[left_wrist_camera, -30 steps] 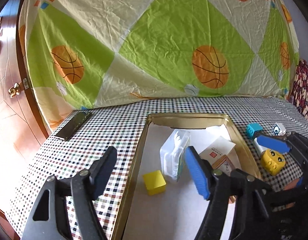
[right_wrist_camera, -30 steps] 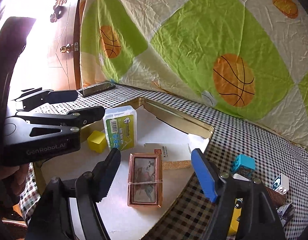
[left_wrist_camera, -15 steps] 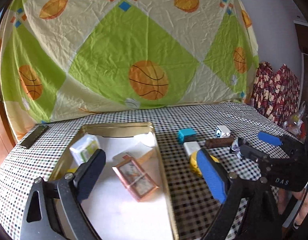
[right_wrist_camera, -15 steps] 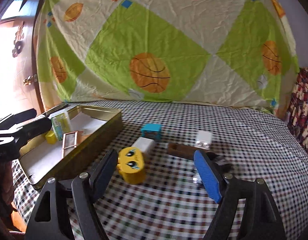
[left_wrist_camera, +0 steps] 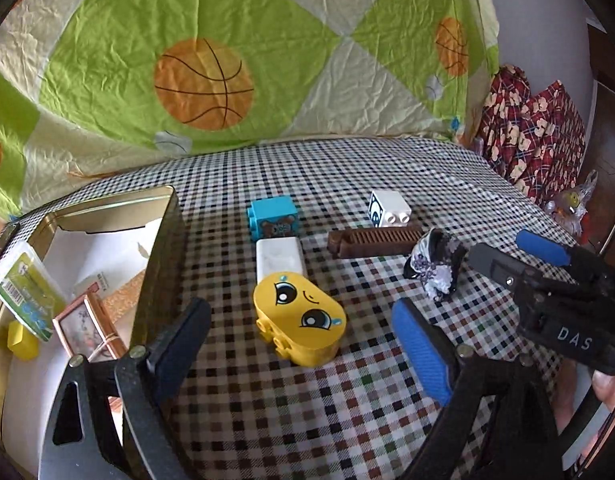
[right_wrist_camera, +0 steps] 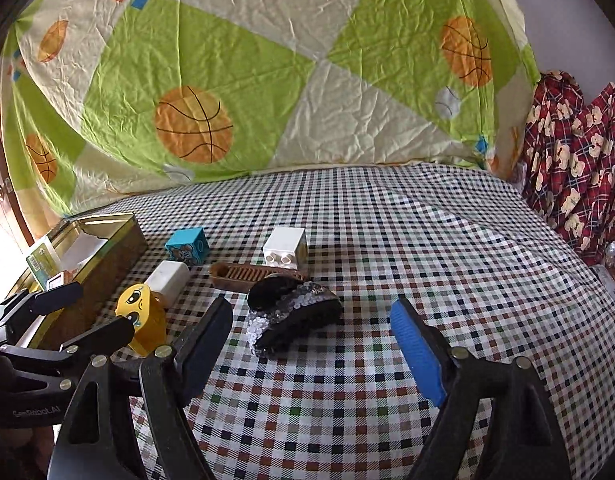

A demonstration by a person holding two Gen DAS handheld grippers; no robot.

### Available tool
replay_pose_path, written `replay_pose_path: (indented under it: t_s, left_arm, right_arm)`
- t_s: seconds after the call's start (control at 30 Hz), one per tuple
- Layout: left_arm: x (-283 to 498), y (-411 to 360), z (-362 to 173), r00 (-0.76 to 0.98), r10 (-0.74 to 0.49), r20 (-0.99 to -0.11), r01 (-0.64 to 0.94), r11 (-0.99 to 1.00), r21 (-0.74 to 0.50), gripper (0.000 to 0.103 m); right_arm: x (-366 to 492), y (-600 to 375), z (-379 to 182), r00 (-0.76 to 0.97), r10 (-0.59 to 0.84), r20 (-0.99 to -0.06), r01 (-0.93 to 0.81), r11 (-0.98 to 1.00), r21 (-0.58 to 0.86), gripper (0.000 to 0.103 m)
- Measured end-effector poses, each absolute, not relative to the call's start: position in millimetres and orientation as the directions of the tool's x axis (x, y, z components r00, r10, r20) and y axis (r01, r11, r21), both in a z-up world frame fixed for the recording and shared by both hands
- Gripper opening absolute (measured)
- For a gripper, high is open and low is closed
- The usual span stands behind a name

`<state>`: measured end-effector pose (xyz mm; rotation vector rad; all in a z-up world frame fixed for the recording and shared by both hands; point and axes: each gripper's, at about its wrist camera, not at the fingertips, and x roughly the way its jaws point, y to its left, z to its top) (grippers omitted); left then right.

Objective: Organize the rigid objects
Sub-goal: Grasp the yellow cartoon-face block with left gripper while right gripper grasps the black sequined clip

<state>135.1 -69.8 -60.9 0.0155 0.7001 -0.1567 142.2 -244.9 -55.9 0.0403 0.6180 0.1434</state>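
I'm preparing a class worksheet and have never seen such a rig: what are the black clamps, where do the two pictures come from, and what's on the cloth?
No robot: a person holds a two-finger clamp in each hand, with a camera looking along its fingers. One picture comes from the left gripper, the other from the right gripper. Both have just been opening and hold nothing. On the checked tablecloth lie a yellow face block, a white rectangular block, a blue cube, a white studded cube, a brown ribbed bar and a sequined black clip. A gold tin tray stands at the left.
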Motion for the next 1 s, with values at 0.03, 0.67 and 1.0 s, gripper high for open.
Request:
replay_pose_path:
  t_s: [0.03, 0.67, 1.0]
  left_arm:
    - [138, -71, -64, 0.751, -0.132, -0.647, 0.146, 0.989, -0.032, 0.093]
    - [175, -77, -84, 0.647, -0.143, -0.749, 0.178, 0.983, -0.034, 0.065]
    - [166, -73, -78, 0.682, -0.172, -0.711, 0.174, 0.982, -0.071, 0.051]
  right_arm:
    - [148, -243, -57, 0.792, 0.154, -0.591, -0.127, 0.988, 0.086, 0.083]
    - [196, -222, -83, 0.671, 0.137, -0.729, -0.157, 0.987, 0.041, 0.07]
    - [188, -219, -78, 0.705, 0.147, -0.694, -0.173, 0.984, 0.033, 0.069]
